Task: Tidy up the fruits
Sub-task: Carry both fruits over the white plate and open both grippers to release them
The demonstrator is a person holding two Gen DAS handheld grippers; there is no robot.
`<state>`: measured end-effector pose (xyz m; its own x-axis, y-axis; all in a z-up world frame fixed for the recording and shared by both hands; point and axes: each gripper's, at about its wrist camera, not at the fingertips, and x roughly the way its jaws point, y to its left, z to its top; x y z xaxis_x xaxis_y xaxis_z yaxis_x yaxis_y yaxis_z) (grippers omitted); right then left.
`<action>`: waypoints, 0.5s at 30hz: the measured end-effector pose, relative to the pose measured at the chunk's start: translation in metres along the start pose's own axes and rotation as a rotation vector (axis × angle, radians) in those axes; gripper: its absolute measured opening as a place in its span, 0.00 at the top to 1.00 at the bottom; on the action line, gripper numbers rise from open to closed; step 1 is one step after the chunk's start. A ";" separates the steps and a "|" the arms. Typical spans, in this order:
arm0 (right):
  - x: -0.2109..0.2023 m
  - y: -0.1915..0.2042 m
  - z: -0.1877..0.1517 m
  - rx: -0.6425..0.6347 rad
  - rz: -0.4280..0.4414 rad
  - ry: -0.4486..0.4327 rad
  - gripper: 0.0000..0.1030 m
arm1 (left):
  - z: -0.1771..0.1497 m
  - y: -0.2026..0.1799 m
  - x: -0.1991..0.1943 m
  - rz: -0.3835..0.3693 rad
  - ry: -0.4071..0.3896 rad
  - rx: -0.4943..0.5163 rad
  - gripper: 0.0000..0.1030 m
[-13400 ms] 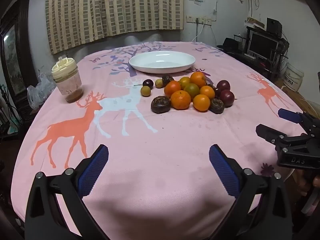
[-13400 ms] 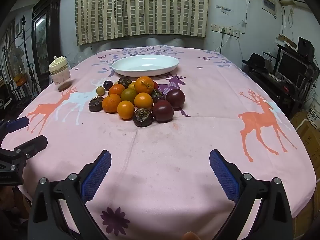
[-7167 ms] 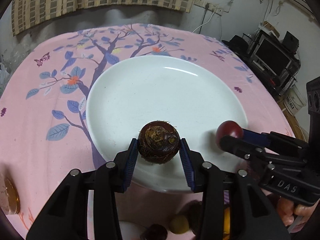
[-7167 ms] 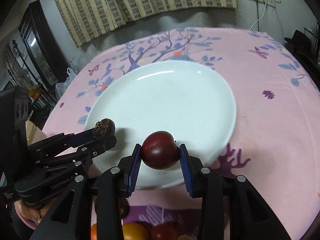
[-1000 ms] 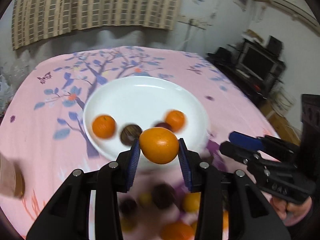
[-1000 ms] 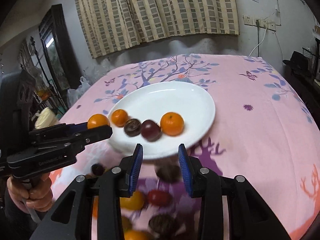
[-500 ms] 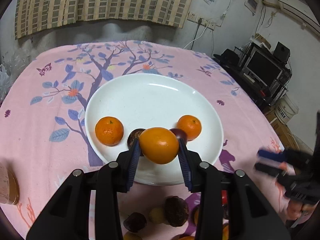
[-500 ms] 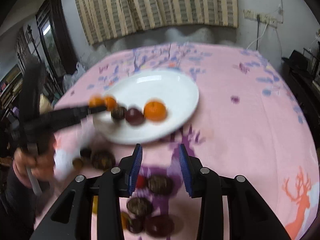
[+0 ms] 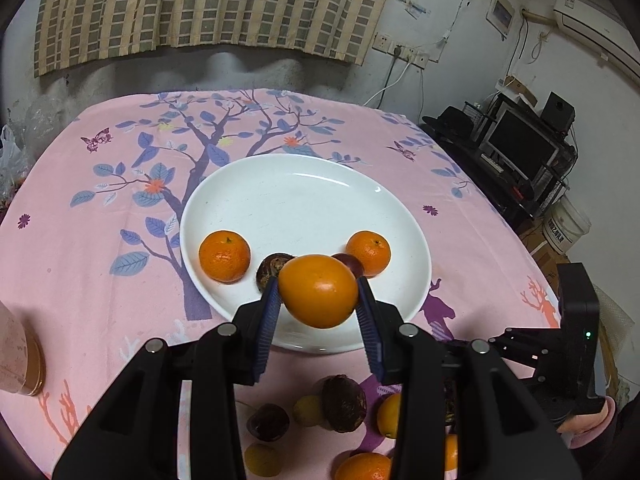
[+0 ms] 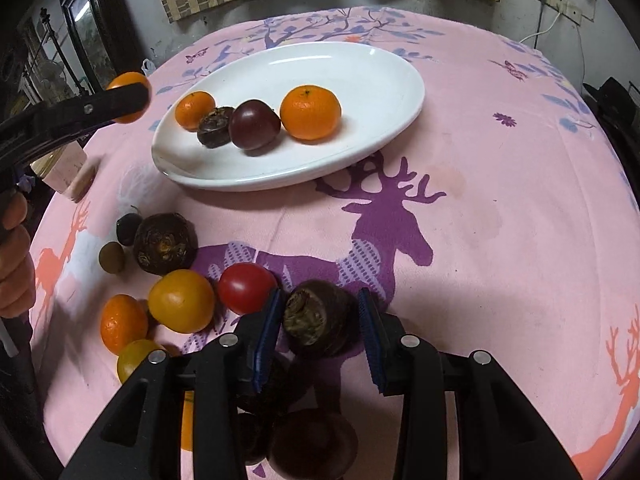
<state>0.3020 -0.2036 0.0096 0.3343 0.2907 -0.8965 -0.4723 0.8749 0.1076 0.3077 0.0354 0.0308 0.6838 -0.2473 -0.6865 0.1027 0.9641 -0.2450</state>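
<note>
My left gripper (image 9: 318, 312) is shut on an orange (image 9: 318, 291) and holds it above the near rim of the white plate (image 9: 304, 200). The plate (image 10: 360, 64) holds two oranges (image 10: 310, 112), a wrinkled dark passion fruit (image 10: 214, 126) and a purple fruit (image 10: 254, 124). My right gripper (image 10: 318, 326) is low over the fruit pile with its blue pads either side of a wrinkled dark passion fruit (image 10: 318, 322); a small gap shows beside each pad. Several loose fruits lie on the cloth, among them a red one (image 10: 246, 287) and a yellow-orange one (image 10: 182, 301).
A pink tablecloth with deer and tree prints (image 10: 500, 220) covers the round table. A lidded jar (image 9: 18, 354) stands at the left edge. A desk with a monitor (image 9: 520, 148) and a white bucket (image 9: 566, 226) stand to the right of the table.
My right gripper has dropped down to the loose fruits and now straddles a dark passion fruit. My left gripper has kept the orange above the plate's near rim.
</note>
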 end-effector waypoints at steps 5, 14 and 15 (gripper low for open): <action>-0.004 0.010 -0.005 -0.030 -0.037 0.003 0.65 | -0.001 0.007 -0.002 0.006 0.000 -0.021 0.63; -0.022 0.014 0.075 0.052 0.001 -0.236 0.65 | 0.000 0.016 0.015 0.022 -0.004 -0.037 0.63; -0.014 0.016 0.083 0.047 -0.007 -0.237 0.65 | 0.000 0.016 0.019 0.024 -0.002 -0.033 0.63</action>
<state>0.3575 -0.1612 0.0600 0.5220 0.3621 -0.7723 -0.4324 0.8928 0.1263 0.3228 0.0460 0.0140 0.6870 -0.2243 -0.6911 0.0627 0.9659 -0.2511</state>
